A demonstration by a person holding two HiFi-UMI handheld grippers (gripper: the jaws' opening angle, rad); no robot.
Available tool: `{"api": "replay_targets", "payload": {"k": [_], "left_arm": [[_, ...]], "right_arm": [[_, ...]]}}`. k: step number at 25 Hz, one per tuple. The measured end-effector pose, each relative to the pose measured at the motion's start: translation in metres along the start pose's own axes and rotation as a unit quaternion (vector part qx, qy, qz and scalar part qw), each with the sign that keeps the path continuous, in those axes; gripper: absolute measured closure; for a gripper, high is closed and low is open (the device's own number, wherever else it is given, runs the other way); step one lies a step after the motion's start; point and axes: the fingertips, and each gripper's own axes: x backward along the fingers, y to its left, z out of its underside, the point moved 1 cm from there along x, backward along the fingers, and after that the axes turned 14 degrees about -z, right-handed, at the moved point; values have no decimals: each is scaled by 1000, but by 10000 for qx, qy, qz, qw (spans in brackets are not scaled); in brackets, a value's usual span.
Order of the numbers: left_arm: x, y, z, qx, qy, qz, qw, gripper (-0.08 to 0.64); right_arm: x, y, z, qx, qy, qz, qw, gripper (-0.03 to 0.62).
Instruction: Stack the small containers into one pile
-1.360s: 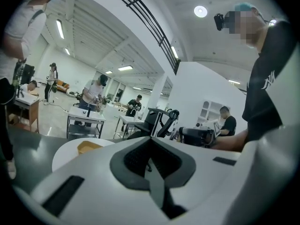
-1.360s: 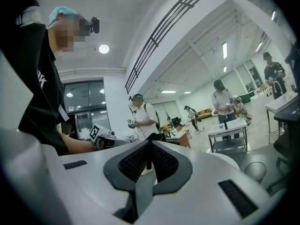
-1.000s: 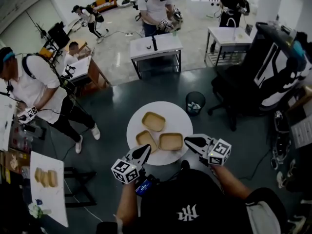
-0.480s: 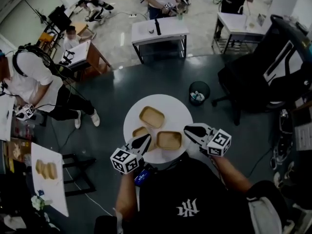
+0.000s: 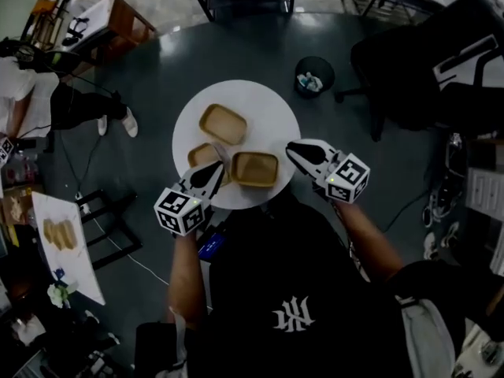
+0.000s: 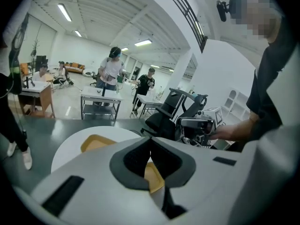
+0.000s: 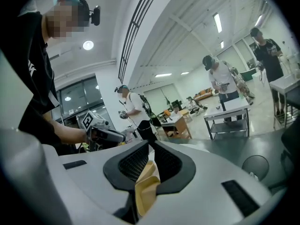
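Tan, shallow containers numbered three, all on the round white table (image 5: 272,116): the far container (image 5: 223,124), the left container (image 5: 201,154) and the near container (image 5: 255,168). Each lay on its own, none stacked, with the left and near ones close together. Readable writing was scarce. A white monogram (image 5: 293,318) sat on the person's black shirt, its letters too stylised to make out, and black-and-white square markers covered two cubes, one per gripper. The left gripper (image 5: 216,168) was clenched, jaws pressed together on nothing, its tip over the left container. The right gripper (image 5: 292,146) was likewise closed tight and gripped nothing, just beside the near container's right end. One bin (image 5: 315,75) stood on the floor beyond the table.
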Motion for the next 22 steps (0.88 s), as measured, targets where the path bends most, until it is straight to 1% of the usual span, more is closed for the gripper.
{"api": "replay_targets", "payload": {"k": [3,5,7,10,12,14,17,19,22], "left_arm": [[-8,5,19,38,364,-61,9993,555],[-17,10,30,-17,601,-70,9982,544],[-28,20,36,-55,746,-59,9972,530],[-42,32,45,31,904,-24,9959,509],[-51,35,55,-39,1074,-4,9942,500],[-63,40,68,-120,1294,43,9915,495],[-75,44,88,-7,1545,168,9879,494],[-81,44,96,33,1687,216,9854,494],[-88,48,107,-61,1936,203,9808,482]], "right_arm": [[-1,-6,15,-229,110,54,9997,551],[-2,-12,25,-383,141,68,9991,551],[-7,-19,37,-522,166,124,9984,551],[-14,-22,57,-755,301,185,9965,549],[-15,-22,72,-879,433,219,9949,546],[-15,-23,87,-1003,545,278,9931,531],[-15,-28,107,-1282,585,449,9890,485],[-12,-31,120,-1454,594,582,9859,479],[-11,-33,137,-1688,622,734,9809,471]]}}
